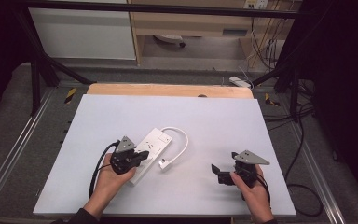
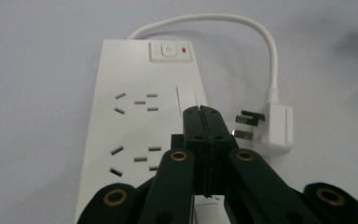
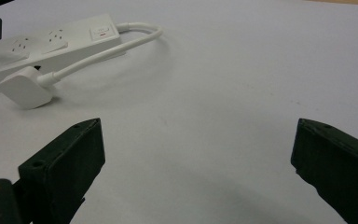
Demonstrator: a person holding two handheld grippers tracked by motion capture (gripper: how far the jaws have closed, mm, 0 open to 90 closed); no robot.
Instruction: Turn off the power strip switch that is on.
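High view, setting: a person is sitting at a pale grey table and is holding one gripper in each hand, with a white power strip lying left of the table's middle.
Left gripper: its jaws are pressing together with nothing between them, and the tips are hovering over or resting on the strip's top face; contact cannot be told.
Right gripper: its jaws are standing spread wide and empty, low over bare table, well apart from the strip.
Where the strip is lying: directly under the left gripper's tips; from the right gripper it is lying off toward the left hand, with the plug as its nearest part.
Long axis: the strip is running diagonally, from its near end by the left hand up and away to the switch at the far end; the left gripper is pointing roughly along that axis.
Nearer hand: the left one by far, so I judge any press or push on the strip falls to it, while the right is waiting.
Cable: it is looping out from the switch end and curving back to the plug, which is lying just beside the strip's right edge, prongs toward the strip.
Count: one power strip, one switch, one cable, one plug, two grippers; in the left gripper view two groups of socket slots are showing.
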